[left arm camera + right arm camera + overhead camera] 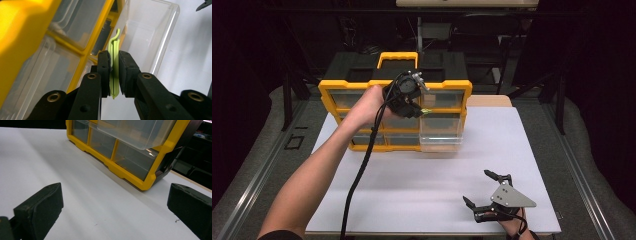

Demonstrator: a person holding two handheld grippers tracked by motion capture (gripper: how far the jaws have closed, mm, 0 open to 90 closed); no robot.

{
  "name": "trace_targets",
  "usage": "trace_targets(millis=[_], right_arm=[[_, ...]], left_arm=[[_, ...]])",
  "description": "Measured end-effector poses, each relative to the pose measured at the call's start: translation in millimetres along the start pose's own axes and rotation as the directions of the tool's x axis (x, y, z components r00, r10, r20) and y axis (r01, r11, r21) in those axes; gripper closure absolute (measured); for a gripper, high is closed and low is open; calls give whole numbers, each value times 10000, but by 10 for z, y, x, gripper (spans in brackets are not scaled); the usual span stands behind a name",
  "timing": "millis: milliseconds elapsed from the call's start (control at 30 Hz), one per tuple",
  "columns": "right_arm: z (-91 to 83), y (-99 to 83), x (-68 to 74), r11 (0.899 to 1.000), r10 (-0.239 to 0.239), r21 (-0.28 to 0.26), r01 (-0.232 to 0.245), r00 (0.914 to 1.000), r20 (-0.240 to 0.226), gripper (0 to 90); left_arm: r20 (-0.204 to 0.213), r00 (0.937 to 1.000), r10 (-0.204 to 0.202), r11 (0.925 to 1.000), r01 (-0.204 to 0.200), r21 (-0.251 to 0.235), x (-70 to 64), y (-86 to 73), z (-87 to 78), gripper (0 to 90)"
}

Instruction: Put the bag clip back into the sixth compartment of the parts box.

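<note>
1. On the person's side of the room stands a white table, the largest item; its surface bears everything listed below.
2. At the table's far edge sits a yellow-framed organizer cabinet with a black body, a yellow carry handle on top and rows of clear drawers.
3. One clear drawer, on the cabinet's right side in the high view, is pulled forward out of the frame; in the left gripper view it lies just beyond the jaws.
4. The person's left forearm reaches diagonally from the near-left edge up to the cabinet front.
5. The left gripper is held at the cabinet front beside the open drawer, cable trailing toward the near edge. Its jaws are pressed together on a thin light-green clip, which stands upright between the pads, its curled tip rising above them.
6. The right gripper rests low at the table's near-right corner, well apart from the cabinet. Its jaws stand wide apart, holding nothing.
</note>
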State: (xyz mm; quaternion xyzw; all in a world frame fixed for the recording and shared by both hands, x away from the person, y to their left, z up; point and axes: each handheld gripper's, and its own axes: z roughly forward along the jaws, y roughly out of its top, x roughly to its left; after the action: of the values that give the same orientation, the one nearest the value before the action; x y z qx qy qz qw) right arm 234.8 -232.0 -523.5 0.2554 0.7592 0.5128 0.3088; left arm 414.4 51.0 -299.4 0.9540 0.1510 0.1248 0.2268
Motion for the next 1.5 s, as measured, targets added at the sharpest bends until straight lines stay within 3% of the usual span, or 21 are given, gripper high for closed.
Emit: trace_targets(millis=[733,1500], right_arm=[[-3,-1,-2,10000,-17,11,17,10000,-11,0],[0,-4,-3,10000,16,46,-16,10000,-14,1]], left_arm=[[401,9980,484,9988,-484,-20,-139,221,239,804],[787,9949,626,9962,-670,548,-199,284,587,803]])
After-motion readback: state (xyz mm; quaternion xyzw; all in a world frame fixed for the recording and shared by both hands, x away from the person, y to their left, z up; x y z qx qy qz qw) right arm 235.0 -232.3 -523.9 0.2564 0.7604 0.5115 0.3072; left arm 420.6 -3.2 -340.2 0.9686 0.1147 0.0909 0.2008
